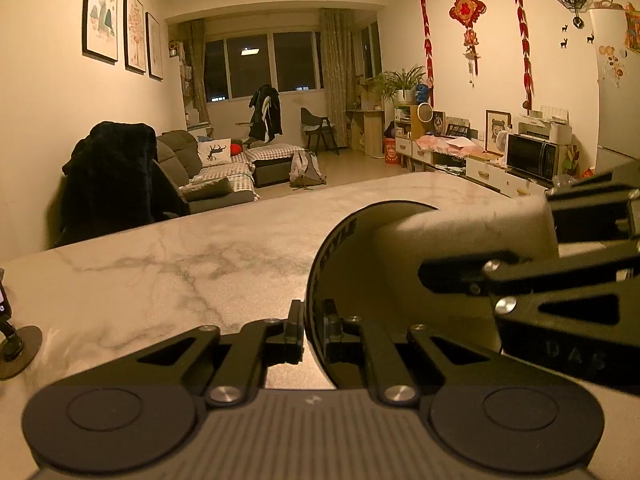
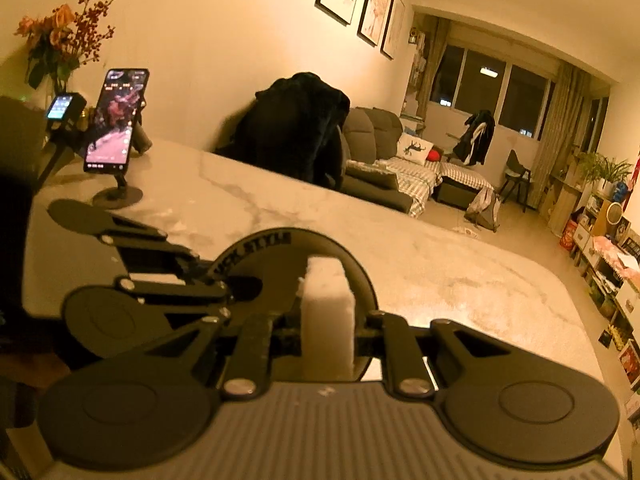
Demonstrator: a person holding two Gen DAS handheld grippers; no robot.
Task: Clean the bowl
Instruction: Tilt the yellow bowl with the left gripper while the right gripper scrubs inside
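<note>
Your left gripper is clamped on the rim of the black bowl, one finger outside the wall and one inside, so the bowl stands tipped up on the marble table with its opening turned toward your right side. The rim carries raised lettering, only partly readable. Your right gripper is clenched on a white sponge block, which stands upright between its fingers and reaches into the bowl's dark interior; from the left wrist view the sponge fills much of the bowl's mouth, though you cannot tell from either view whether it presses against the inner wall. The two grippers sit close together, the right one coming in from the right edge of the left wrist view. Off to your left on the table, a phone with a lit screen stands on a round-based holder, well apart from the bowl, and a vase of flowers stands behind it.
</note>
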